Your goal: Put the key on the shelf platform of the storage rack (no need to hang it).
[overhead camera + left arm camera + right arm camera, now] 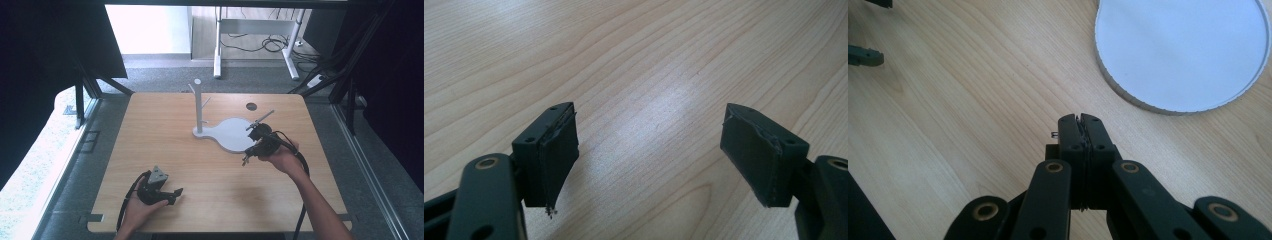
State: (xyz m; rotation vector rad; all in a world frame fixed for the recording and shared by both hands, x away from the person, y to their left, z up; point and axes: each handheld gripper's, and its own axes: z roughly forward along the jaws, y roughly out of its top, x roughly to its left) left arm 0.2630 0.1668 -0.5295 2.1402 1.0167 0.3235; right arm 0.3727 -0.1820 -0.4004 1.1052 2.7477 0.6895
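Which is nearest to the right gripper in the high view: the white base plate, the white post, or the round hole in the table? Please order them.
From the right gripper:
1. White base plate, just beside it.
2. Round hole, behind the plate.
3. White post, at the plate's left end.

A light wooden table with office furniture on the grey floor beyond it.
The table top shows pale wood grain and has a small dark round hole near its far edge. Behind it, on the grey carpet, stand the white legs of a desk, with black cables lying loose beneath. Dark curtains hang at both sides.
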